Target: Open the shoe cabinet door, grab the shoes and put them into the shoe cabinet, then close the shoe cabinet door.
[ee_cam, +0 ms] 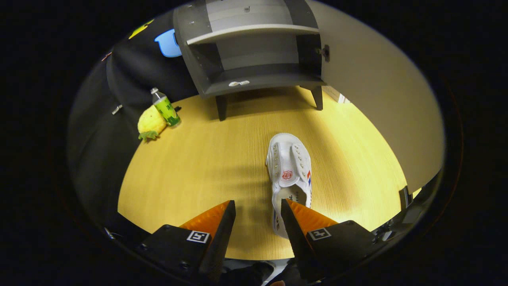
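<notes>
The tool (258,206) hangs over the near edge of the wooden bench (190,171) with its two fingers spread apart and nothing gripped between them. A white shoe (289,167) lies flat on the bench, its toe pointing toward the far edge and its heel end toward the tool; the right finger (295,216) overlaps the shoe's heel opening in this view, though whether it touches the shoe cannot be told, while the left finger (222,218) stands clear of the shoe over bare wood. The shoe carries rows of small metal eyelets, a red mark on the tongue and red and blue stripes on its side. At the far edge of the bench stands the grey shoe cabinet (254,75) on short legs, its front open so that the inner shelf (250,31) and the bottom compartment are visible; a small pale object (239,83) rests on the front of the bottom board. The cabinet door (377,99) is swung wide open, reaching along the bench's right side. Near the far left corner of the bench a green bottle (166,108) leans against a yellow pineapple plush toy (150,124), both well apart from the shoe.
</notes>
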